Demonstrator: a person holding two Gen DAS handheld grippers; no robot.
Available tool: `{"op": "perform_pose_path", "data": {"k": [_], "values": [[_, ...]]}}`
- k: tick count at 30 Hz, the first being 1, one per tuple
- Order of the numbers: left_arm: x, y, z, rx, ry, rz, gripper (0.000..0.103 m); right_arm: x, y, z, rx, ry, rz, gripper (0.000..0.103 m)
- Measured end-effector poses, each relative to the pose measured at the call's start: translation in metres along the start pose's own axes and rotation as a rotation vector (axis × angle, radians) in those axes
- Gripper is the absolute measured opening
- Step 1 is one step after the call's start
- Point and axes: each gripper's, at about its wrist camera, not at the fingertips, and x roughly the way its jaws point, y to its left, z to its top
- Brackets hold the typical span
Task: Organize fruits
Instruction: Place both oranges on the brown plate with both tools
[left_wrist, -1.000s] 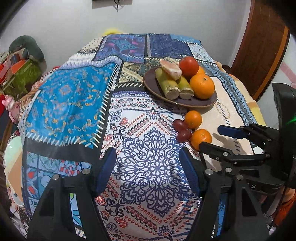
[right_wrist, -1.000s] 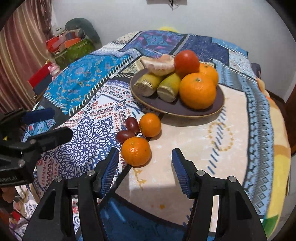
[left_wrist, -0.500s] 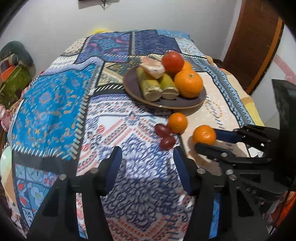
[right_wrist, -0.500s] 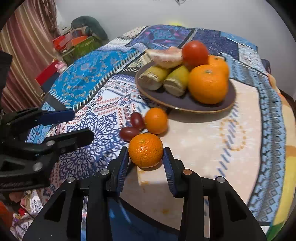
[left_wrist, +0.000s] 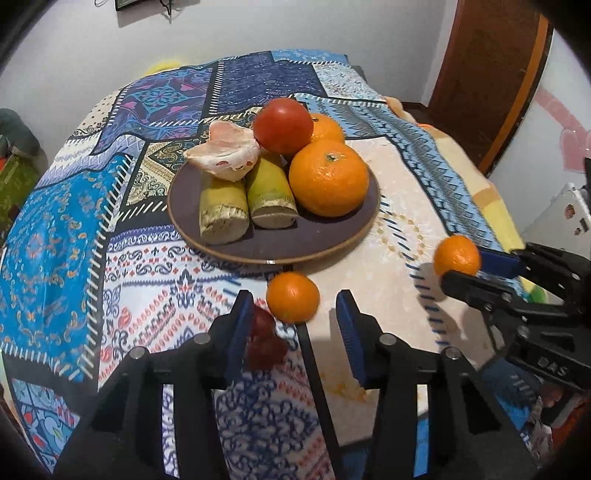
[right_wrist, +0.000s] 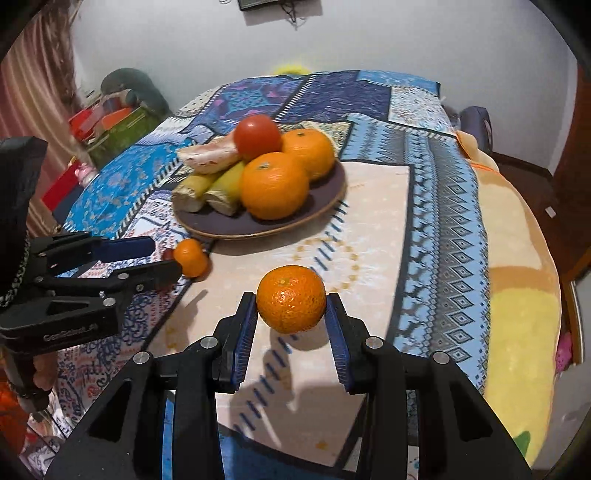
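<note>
Right wrist view: the right hand-held gripper (right_wrist: 291, 316) is clamped on a small mandarin (right_wrist: 291, 298) lifted above the table (right_wrist: 373, 206), while the left hand-held gripper (left_wrist: 295, 317), jaws apart and just closing, straddles another mandarin (left_wrist: 292, 296) and could nudge it rolling off.

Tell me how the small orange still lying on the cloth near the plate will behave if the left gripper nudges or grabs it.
The small orange is round and lies loose on the cloth, so a sideways nudge would probably roll it. Its peel looks firm and dimpled, so the ribbed pads of the left gripper should hold it without slipping. It seems light: the right gripper carries a similar orange easily.
</note>
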Motion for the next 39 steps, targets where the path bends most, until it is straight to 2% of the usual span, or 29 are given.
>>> {"op": "perform_pose_path", "data": {"k": [3, 4, 8, 15, 19, 31, 39], "values": [[0.009, -0.003, 0.002, 0.022, 0.011, 0.023, 0.033, 0.003, -0.005, -0.002, 0.02, 0.003, 0.011, 0.035], [0.01, -0.004, 0.001, 0.027, 0.009, 0.017, 0.032, 0.004, -0.006, -0.003, 0.024, 0.005, 0.014, 0.035], [0.007, -0.007, -0.001, 0.049, -0.004, 0.024, 0.032, 0.006, -0.006, -0.002, 0.03, 0.005, 0.022, 0.035], [-0.014, 0.006, 0.006, -0.02, -0.053, -0.029, 0.032, 0.004, 0.0, 0.005, 0.007, -0.015, 0.025, 0.035], [-0.023, 0.012, 0.017, -0.038, -0.092, -0.031, 0.032, 0.003, 0.003, 0.014, -0.001, -0.033, 0.024, 0.035], [-0.004, 0.015, 0.034, -0.07, -0.099, -0.025, 0.032, 0.01, 0.005, 0.028, -0.014, -0.053, 0.013, 0.035], [-0.016, 0.027, 0.031, -0.093, -0.119, -0.04, 0.032, 0.015, 0.013, 0.035, -0.033, -0.054, 0.024, 0.035]]}}
